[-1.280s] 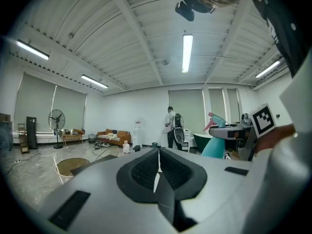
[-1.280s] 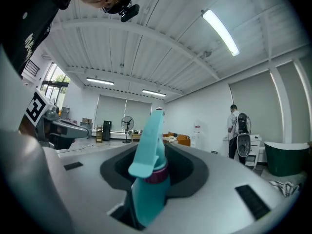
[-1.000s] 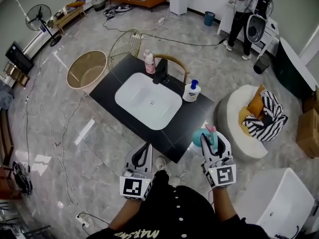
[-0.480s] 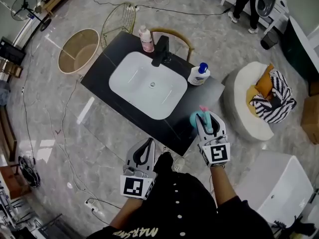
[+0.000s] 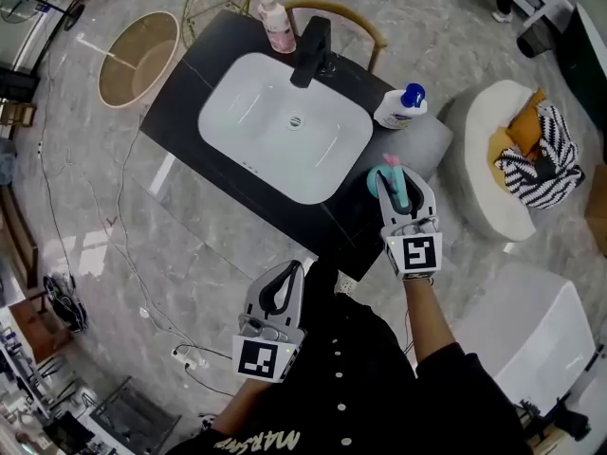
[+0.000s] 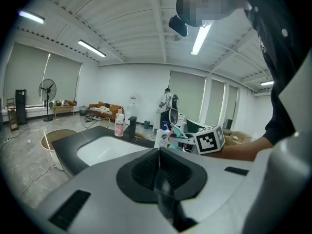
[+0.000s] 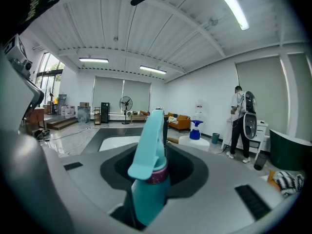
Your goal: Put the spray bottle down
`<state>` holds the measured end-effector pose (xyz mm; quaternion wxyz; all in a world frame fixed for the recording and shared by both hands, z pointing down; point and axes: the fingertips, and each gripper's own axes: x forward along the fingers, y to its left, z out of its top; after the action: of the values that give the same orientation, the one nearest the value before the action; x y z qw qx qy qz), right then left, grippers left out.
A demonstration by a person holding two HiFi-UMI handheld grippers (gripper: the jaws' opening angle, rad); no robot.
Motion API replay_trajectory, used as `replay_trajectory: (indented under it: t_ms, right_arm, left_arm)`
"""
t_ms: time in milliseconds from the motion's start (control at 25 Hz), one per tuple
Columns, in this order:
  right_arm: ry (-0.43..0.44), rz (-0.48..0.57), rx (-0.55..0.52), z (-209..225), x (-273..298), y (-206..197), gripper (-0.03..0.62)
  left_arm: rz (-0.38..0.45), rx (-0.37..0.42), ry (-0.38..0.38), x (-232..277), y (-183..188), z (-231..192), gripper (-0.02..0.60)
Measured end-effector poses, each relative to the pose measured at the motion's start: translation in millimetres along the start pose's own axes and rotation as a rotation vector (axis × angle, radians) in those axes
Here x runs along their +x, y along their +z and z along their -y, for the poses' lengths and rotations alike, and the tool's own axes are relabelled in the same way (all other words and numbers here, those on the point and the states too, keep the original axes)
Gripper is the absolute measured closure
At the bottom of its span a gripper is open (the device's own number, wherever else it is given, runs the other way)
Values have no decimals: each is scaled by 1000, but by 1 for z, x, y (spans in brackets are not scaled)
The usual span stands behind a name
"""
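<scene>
My right gripper (image 5: 399, 190) is shut on a teal spray bottle (image 5: 378, 182) with a pink nozzle tip, holding it upright over the near right corner of the black counter (image 5: 346, 218). In the right gripper view the bottle (image 7: 149, 182) fills the gap between the jaws, which are closed on its neck and body. I cannot tell whether its base touches the counter. My left gripper (image 5: 288, 273) is lower and nearer to me, off the counter's front edge. Its jaws meet with nothing between them, as the left gripper view (image 6: 159, 165) confirms.
The counter holds a white sink (image 5: 285, 126), a black faucet (image 5: 313, 47), a pink bottle (image 5: 278, 27) and a white pump bottle (image 5: 400, 108). A wicker basket (image 5: 137, 60) stands at the far left, a white ottoman (image 5: 482, 164) at the right and a white tub (image 5: 536, 349) at the near right.
My right gripper has come down and forward with the spray bottle, from beside the counter's corner to over it. My left gripper has sunk a little and stays shut.
</scene>
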<state>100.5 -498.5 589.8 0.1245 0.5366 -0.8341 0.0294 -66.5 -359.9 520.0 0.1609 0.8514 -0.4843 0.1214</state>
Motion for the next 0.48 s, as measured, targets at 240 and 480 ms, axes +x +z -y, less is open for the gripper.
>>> replay_trajectory:
  t_ms: [240,480]
  right_arm:
    - [5,-12,13,1,19,-19,468]
    - [-4,-1,27,0,24,-23,468]
  left_arm:
    - [-89,-52,-18,9,-20,3,566]
    - [-105,-64,-18,16,-29,-1,566]
